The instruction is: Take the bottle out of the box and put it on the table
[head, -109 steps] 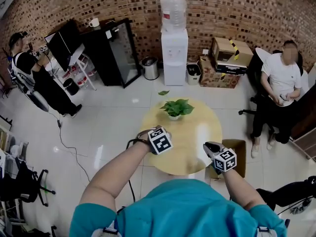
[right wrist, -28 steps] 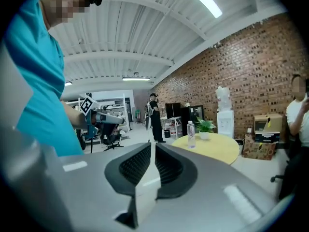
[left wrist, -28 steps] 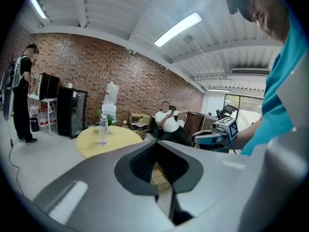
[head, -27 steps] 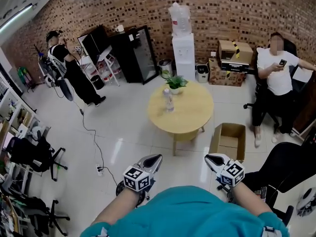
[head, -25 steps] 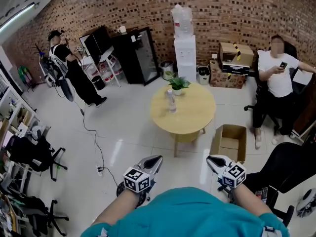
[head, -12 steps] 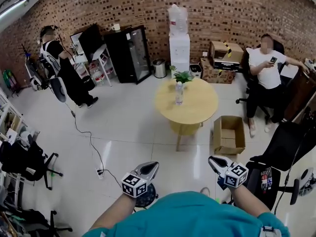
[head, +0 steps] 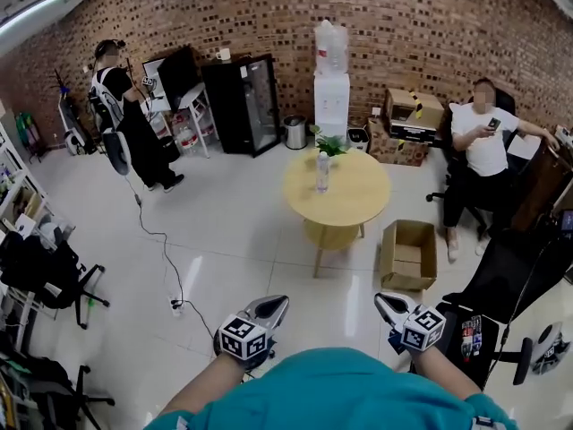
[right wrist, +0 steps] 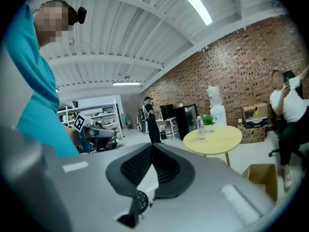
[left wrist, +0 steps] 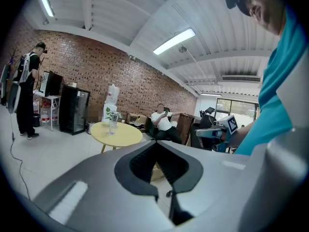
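Note:
A clear bottle (head: 322, 172) stands upright on the round yellow table (head: 345, 206), next to a small potted plant (head: 331, 144). The open cardboard box (head: 408, 254) sits on the floor to the table's right, and its inside looks bare. Both grippers are held low near my body, far from the table. My left gripper (head: 279, 302) is shut and holds nothing. My right gripper (head: 383, 301) is also shut and holds nothing. The left gripper view shows the bottle (left wrist: 114, 122) far ahead beyond the shut jaws (left wrist: 157, 144). The right gripper view shows the bottle (right wrist: 199, 126) and the box (right wrist: 263, 178).
One person stands at the far left (head: 130, 124) and another sits at the right (head: 483, 150). A water dispenser (head: 329, 92) and a black cabinet (head: 246, 101) line the brick wall. A black office chair (head: 515, 280) is near my right, and a cable (head: 166, 258) runs across the floor.
Earlier both grippers were over the table with no bottle on it; now the bottle stands there. In the last second I have backed away, and the table and box look farther off.

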Tool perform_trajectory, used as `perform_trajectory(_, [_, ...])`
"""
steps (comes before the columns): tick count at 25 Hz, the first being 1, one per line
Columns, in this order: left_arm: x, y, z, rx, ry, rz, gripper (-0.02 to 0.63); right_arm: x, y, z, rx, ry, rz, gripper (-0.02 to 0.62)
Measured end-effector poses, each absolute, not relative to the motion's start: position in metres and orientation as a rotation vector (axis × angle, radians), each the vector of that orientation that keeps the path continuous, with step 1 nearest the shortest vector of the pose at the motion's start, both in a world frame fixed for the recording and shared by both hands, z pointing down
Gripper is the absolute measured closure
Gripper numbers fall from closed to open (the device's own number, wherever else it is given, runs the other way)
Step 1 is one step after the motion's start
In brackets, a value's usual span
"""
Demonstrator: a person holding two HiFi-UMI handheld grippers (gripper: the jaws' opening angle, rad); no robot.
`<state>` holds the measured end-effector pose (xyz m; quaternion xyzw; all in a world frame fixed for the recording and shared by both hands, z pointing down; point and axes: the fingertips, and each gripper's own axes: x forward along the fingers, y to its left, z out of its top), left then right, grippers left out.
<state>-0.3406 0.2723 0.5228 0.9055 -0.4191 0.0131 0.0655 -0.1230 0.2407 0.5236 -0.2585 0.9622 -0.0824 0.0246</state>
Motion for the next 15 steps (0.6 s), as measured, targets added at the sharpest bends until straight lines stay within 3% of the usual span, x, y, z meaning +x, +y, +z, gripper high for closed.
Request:
perform_trajectory(8, [-0.240,0.293,0.534,2.751,-1.251,0.030,0.606,-0.046,0.260,0.548,-0.734,2.987,-0.311,0.595])
perform_trajectory(15, [-0.238,0.299,0.537,2.746,-1.284,0.036,0.606,-0.040,0.263,0.547,-0.737,2.994,-0.262,0.595])
